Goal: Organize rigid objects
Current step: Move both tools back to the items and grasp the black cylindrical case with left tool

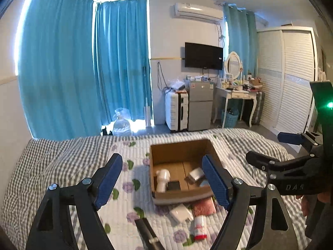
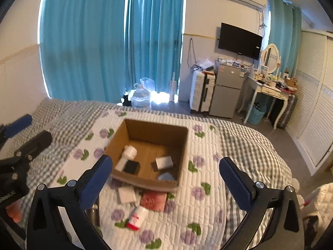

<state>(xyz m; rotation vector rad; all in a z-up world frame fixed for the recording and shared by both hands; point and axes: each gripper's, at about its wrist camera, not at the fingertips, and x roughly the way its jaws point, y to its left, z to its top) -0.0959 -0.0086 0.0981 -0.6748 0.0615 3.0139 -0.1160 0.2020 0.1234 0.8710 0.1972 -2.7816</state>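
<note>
**Both tongs spread above the bed**

Left tongs (image 1: pixel 164 179) and right tongs (image 2: pixel 166 179): blue pads wide apart, pinching nothing. Open brown cardboard box (image 2: pixel 183 145) on the quilted floral bedspread (image 2: pixel 208 208), holding white bottle (image 2: pixel 127 156), black square (image 2: pixel 131 166), white block (image 2: pixel 164 162). Just outside its near wall: white charger (image 2: pixel 127 194), red-pink pad (image 2: pixel 153 201), red-capped white tube (image 2: pixel 137 217).

Left gripper (image 1: pixel 162 179) and right gripper (image 2: pixel 166 179): black frames, silver screws, blue textured finger pads (image 1: pixel 109 179). Green light (image 1: pixel 329 105) on right unit.
</note>
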